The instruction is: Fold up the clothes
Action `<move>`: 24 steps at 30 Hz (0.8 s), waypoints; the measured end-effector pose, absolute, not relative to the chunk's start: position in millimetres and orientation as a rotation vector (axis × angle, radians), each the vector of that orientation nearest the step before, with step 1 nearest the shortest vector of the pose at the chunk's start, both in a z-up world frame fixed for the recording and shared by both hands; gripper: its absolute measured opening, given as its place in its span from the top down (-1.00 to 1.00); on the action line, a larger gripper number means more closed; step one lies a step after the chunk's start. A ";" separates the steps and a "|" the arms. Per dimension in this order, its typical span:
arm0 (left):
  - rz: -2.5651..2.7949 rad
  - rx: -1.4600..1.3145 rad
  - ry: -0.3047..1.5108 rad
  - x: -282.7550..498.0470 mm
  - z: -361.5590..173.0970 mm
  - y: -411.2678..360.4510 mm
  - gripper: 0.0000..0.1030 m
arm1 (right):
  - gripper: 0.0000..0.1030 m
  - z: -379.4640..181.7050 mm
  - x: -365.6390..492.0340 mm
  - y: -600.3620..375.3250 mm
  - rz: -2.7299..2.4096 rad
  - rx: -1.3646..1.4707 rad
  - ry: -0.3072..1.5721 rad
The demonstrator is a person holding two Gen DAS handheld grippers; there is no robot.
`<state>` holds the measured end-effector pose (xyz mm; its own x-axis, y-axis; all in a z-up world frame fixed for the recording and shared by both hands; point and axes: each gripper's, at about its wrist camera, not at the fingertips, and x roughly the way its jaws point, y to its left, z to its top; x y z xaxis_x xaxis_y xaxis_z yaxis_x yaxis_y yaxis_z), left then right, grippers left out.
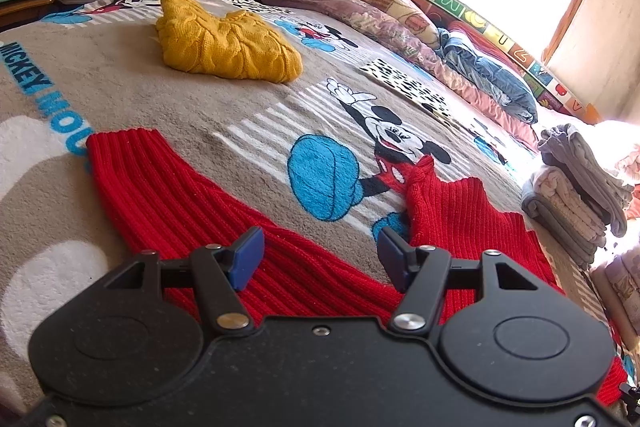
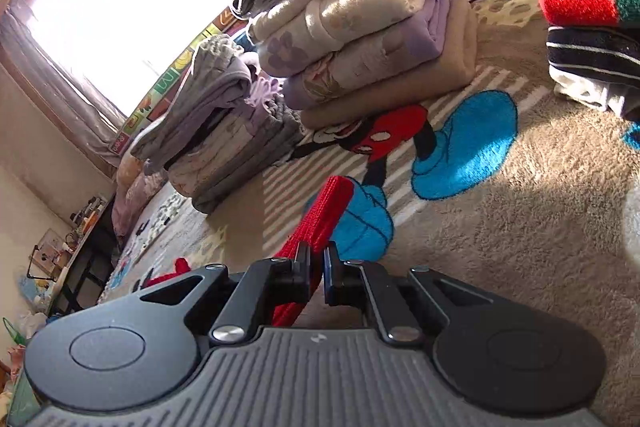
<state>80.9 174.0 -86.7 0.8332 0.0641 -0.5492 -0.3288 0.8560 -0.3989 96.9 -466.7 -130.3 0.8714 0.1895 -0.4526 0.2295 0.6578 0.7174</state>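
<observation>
Red knit sweater (image 1: 168, 187), spread on bed (image 1: 240, 107): your right claw (image 2: 319, 263) pinches its sleeve, left claw (image 1: 320, 251) spread above; carry the sleeve across flat, avoiding bunching.

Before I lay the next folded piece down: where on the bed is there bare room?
Free: the blanket between the yellow sweater and the red sweater, and the patch right of the red sleeve. Crowded: the folded stacks and the bedding under the window.
</observation>
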 end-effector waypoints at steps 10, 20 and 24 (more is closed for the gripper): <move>0.194 -0.505 0.559 84.7 -88.2 170.8 -0.20 | 0.22 -153.2 101.6 -480.8 -0.058 0.977 0.525; 0.051 -0.397 0.573 76.0 -74.4 142.4 -0.19 | 0.80 -145.6 122.0 -469.7 -0.144 0.745 0.557; -0.087 -0.210 0.596 65.3 -68.1 99.9 -0.10 | 0.57 -112.0 102.2 -445.5 -0.186 0.541 0.447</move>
